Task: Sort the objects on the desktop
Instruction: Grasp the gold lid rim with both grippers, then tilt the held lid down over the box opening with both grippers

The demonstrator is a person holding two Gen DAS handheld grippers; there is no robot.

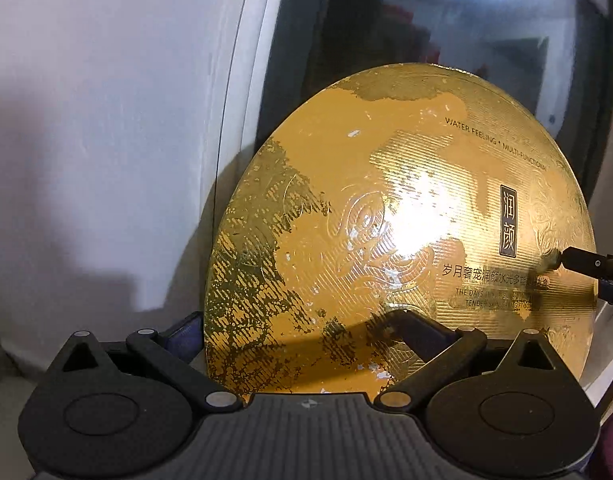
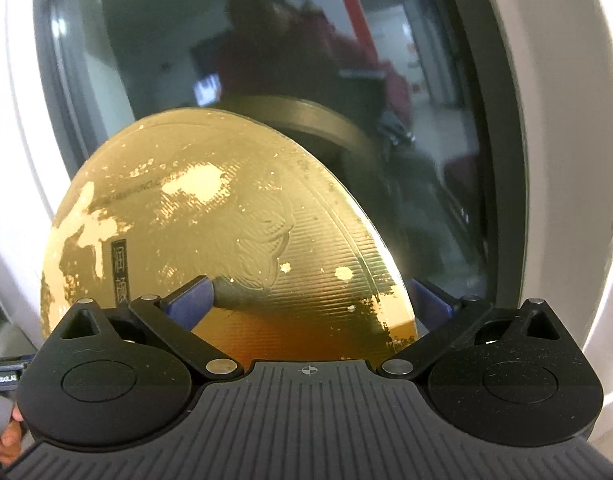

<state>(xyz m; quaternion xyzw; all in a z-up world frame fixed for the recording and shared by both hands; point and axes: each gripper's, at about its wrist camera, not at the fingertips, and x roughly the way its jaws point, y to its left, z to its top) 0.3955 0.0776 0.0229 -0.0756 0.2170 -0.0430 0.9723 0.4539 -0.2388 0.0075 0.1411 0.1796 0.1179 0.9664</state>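
Behind, dark glass in a white frame; both grippers, left and right, clamp the upright gold lid at opposite edges, likely steadying it.

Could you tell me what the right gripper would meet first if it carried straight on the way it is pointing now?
The right gripper already straddles the gold round lid, so it would likely push further onto that; the dark window glass lies beyond.

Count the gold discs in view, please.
1. The gold disc stands on edge against a dark window, held between both claws: the left claw on its lower edge, the right claw on its right rim. The glass behind shows its reflection, not a second disc.
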